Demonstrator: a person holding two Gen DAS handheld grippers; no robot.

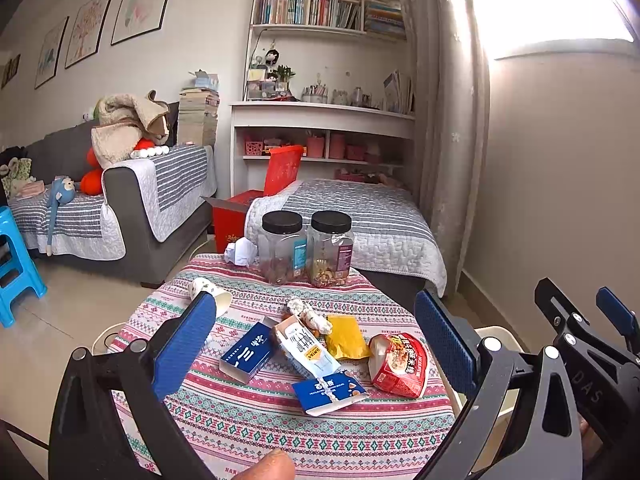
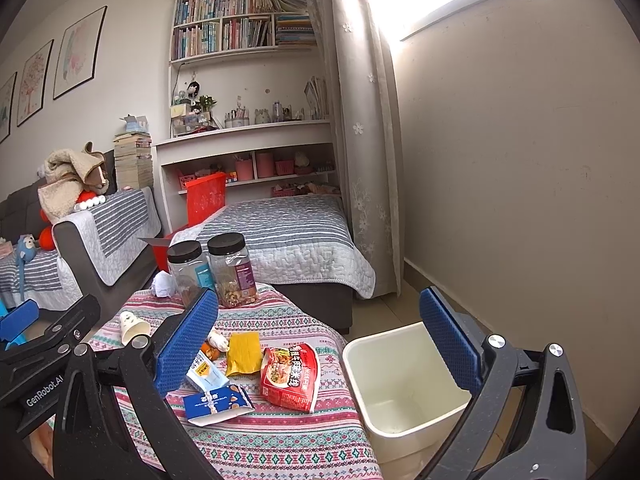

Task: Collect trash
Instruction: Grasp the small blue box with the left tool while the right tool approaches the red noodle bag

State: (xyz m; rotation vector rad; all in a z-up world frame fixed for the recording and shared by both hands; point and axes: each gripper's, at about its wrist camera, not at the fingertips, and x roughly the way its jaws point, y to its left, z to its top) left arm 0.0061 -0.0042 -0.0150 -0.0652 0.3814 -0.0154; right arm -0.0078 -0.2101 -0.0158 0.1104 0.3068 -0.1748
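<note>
The trash lies scattered over the middle of the surface (image 1: 248, 432), which is covered by a striped patterned cloth. A red noodle packet (image 1: 400, 364) sits nearest the right edge, with a yellow wrapper (image 1: 346, 336) just beside it toward the centre. A torn white and blue carton (image 1: 306, 350) lies touching a dark blue box (image 1: 250, 354) on its left, and a blue biscuit wrapper (image 1: 328, 394) rests closest to the near edge. A crumpled whitish wrapper (image 1: 310, 314) lies just behind the carton. Toward the left edge a tipped paper cup (image 1: 210, 294) lies on its side, and a ball of crumpled paper (image 1: 240, 252) sits at the far edge beside two black-lidded jars (image 1: 306, 252).

A white bin (image 2: 404, 392) stands on the floor against the right edge of the surface, its inside bare in the right wrist view.

The left hand-held gripper (image 1: 316, 346) hangs above the litter with its blue pads spread wide, holding nothing. The right hand-held gripper (image 2: 320, 346) is likewise spread wide and unladen, spanning the right edge of the surface and the bin.
</note>
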